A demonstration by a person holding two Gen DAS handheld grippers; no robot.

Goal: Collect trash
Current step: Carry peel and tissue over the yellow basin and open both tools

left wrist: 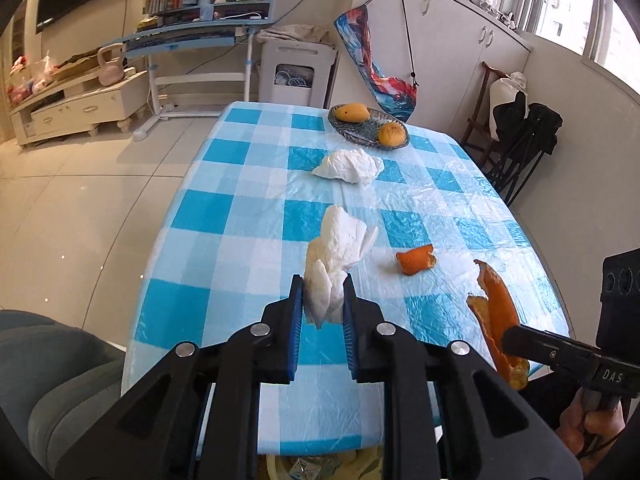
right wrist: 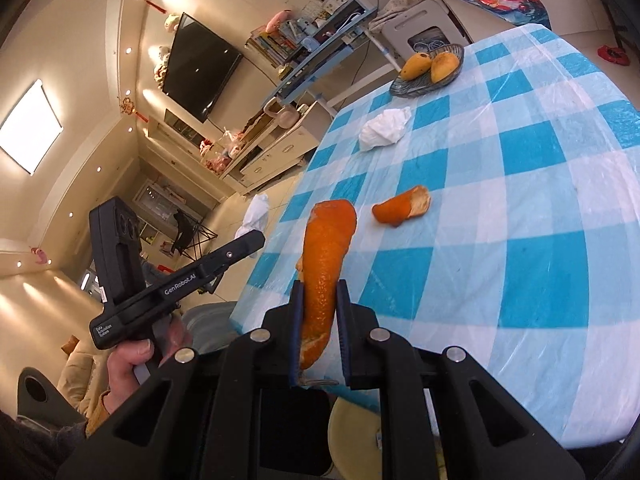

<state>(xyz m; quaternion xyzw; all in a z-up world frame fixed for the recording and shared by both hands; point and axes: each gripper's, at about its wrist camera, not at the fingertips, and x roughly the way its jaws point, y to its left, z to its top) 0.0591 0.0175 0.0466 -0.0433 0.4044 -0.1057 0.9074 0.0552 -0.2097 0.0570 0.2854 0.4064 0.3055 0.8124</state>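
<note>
My left gripper (left wrist: 323, 294) is shut on a crumpled white tissue (left wrist: 340, 248), held above the near end of the checked table (left wrist: 248, 208). From the right wrist view, the left gripper (right wrist: 256, 240) shows at the left with that tissue (right wrist: 256, 210) at its tip. A long orange peel (right wrist: 326, 256) is clamped in my shut right gripper (right wrist: 319, 294). The same peel (left wrist: 494, 308) and right gripper (left wrist: 508, 340) appear at the lower right of the left wrist view. Still on the cloth lie a second tissue (left wrist: 350, 166) and a small orange peel (left wrist: 416, 260).
A grey dish (left wrist: 362, 130) with two mangoes (left wrist: 352, 112) sits at the table's far end. A yellowish bin (right wrist: 352, 436) with scraps inside stands below the near table edge. A grey cushioned seat (left wrist: 60, 364) is at the lower left. A person's hand (right wrist: 132, 364) grips the left handle.
</note>
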